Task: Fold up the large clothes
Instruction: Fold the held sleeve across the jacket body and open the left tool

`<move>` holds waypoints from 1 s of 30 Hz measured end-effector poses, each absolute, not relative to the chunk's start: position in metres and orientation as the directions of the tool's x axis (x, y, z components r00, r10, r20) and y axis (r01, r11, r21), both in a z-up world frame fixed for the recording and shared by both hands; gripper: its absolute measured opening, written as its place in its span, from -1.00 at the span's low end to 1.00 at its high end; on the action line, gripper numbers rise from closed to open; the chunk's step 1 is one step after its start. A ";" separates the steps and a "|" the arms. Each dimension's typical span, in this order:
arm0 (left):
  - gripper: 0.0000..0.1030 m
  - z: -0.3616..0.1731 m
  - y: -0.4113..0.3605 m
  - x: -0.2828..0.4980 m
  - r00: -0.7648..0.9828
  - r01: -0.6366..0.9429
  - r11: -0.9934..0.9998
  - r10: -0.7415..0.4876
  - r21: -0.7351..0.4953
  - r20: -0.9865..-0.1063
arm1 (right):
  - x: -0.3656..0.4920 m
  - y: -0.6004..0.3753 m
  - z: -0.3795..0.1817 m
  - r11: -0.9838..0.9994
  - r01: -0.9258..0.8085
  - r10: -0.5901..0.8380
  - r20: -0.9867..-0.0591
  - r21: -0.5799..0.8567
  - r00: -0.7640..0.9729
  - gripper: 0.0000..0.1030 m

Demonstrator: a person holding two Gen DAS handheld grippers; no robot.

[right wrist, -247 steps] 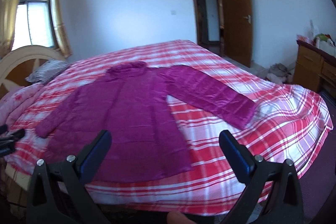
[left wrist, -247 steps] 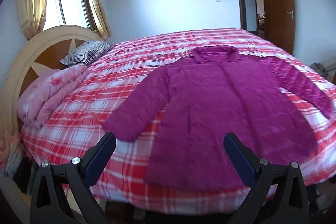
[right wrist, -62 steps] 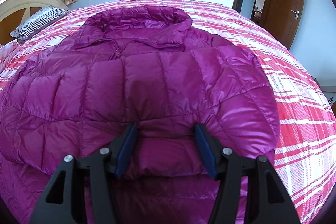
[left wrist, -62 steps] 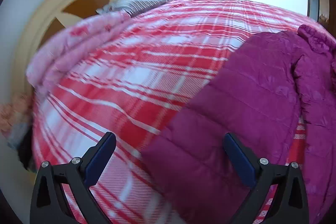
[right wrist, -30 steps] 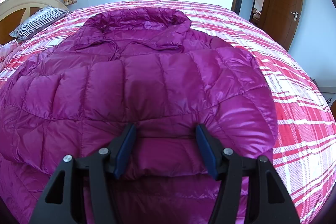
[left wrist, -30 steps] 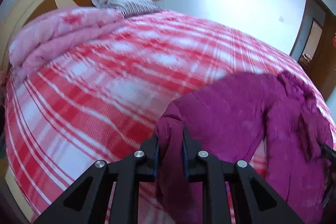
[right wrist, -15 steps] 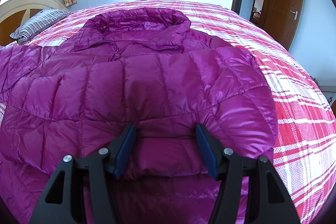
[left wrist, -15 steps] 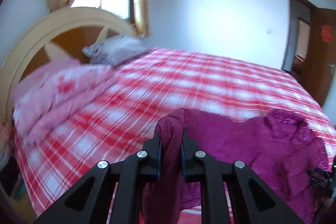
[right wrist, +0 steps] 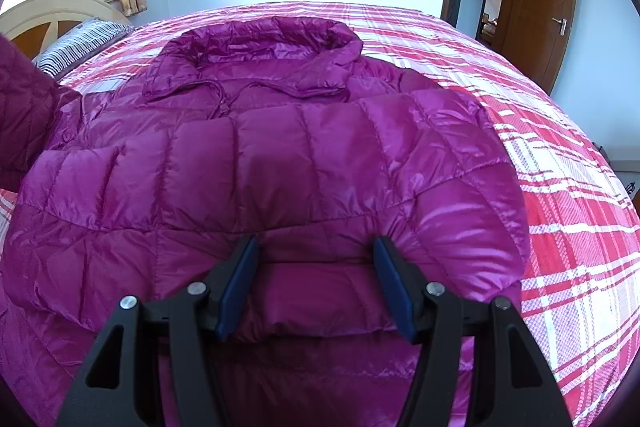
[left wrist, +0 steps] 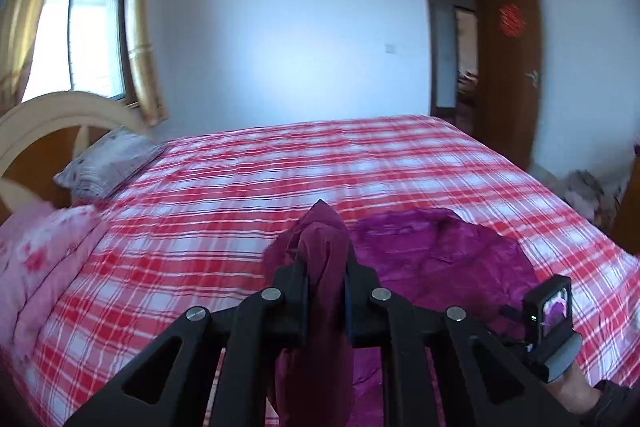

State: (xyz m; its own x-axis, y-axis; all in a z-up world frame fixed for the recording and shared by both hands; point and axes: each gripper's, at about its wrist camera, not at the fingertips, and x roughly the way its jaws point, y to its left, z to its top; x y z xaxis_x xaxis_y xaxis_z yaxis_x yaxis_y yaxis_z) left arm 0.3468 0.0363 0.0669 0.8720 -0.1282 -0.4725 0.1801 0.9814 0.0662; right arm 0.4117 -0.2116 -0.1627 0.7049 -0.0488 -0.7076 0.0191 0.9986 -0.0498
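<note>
A magenta down jacket (right wrist: 280, 155) lies collar (right wrist: 256, 43) away on the red plaid bed (right wrist: 560, 155). One sleeve is folded across its chest, and my right gripper (right wrist: 314, 247) is shut on that sleeve's puffy end, blue pads pressed into the fabric on both sides. My left gripper (left wrist: 326, 259) is shut on the other sleeve (left wrist: 320, 223), held up off the bed with the cloth hanging down between the fingers. That raised sleeve (right wrist: 24, 107) shows at the left edge of the right wrist view. The jacket's body (left wrist: 440, 255) lies just right of the left gripper.
A striped pillow (left wrist: 108, 163) and a pink quilt (left wrist: 40, 259) lie by the cream headboard (left wrist: 48, 115) on the left. An open brown door (left wrist: 508, 67) stands at the far right. The right gripper's camera (left wrist: 548, 311) and a person's hand (left wrist: 576, 387) sit at lower right.
My left gripper, shut on the sleeve, has risen and swung toward the jacket's body, lifting the sleeve off the bed. The right gripper has stayed still on the folded sleeve.
</note>
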 end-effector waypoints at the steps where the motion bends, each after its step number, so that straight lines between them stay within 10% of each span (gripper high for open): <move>1: -0.75 0.063 0.025 0.350 0.863 0.206 0.976 -0.146 0.074 -0.483 | 0.412 -0.212 -0.163 0.999 0.019 -0.046 -0.707 -0.046 0.706 0.24; 25: -0.56 -0.042 -0.123 0.391 0.720 0.345 0.938 -0.243 0.031 -0.649 | 0.411 -0.213 -0.163 0.999 0.021 -0.035 -0.700 -0.029 0.714 0.25; 30: 0.86 -0.005 -0.083 0.369 0.846 0.286 0.958 -0.246 0.014 -0.473 | 0.412 -0.215 -0.164 1.000 0.021 -0.030 -0.699 -0.022 0.714 0.25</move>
State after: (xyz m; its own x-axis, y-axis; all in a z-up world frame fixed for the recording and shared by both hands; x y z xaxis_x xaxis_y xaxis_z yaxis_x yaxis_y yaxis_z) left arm 0.3688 -0.0831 -0.0047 0.8462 -0.2463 -0.4726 0.2864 0.9580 0.0136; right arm 0.4117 -0.2149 -0.1638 0.7144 -0.0301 -0.6991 0.0206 0.9995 -0.0220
